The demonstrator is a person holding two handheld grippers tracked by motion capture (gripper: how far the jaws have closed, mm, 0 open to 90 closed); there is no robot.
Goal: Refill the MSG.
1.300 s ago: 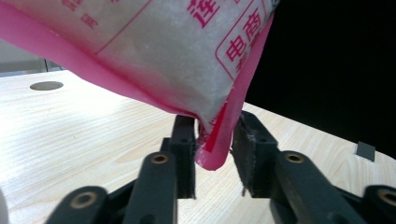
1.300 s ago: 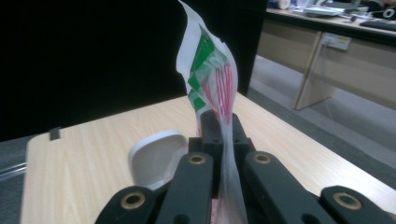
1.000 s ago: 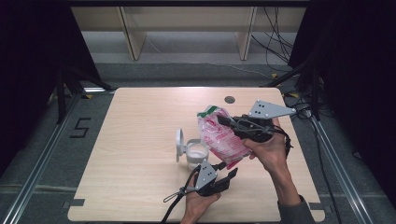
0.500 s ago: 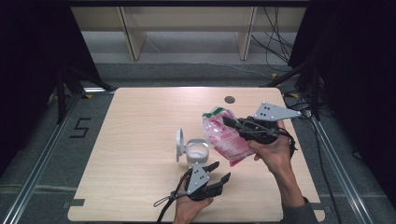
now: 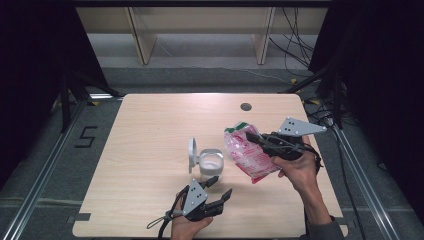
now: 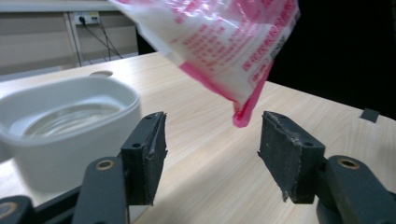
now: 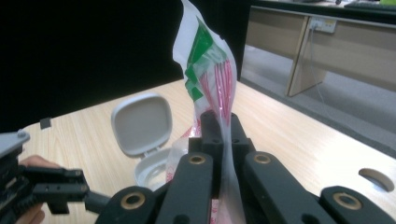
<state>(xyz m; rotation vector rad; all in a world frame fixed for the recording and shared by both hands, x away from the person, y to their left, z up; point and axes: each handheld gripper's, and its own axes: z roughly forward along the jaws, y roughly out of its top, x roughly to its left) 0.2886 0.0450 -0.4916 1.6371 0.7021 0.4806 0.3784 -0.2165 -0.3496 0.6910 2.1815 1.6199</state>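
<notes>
The pink-and-white printed plastic pouch with a green top edge (image 5: 248,152) hangs tilted above the light wooden surface (image 5: 150,130), its lower pink corner pointing down toward five o'clock in the high view. The right tool (image 5: 248,136) is clenched on the pouch's upper edge; in the right gripper view the thin film (image 7: 212,84) rises from between the two pressed black jaws. A bare hand (image 5: 300,170) carries that tool from the four o'clock side of the surface.

Just beside the pouch, at its nine o'clock, stands a small white plastic container with a hinged lid standing open (image 5: 206,161), the lid upright on its far left. In the left gripper view the container (image 6: 70,126) shows a clear shiny inside, and the pouch's pink bottom corner (image 6: 245,109) hangs above the gap between the jaws without touching them.

The left tool (image 5: 221,188) lies low at six o'clock, near the container and pointing toward two o'clock. Its jaws have just been opening and stand released, with nothing gripped between them. A round dark hole (image 5: 245,106) sits in the surface toward twelve o'clock.
</notes>
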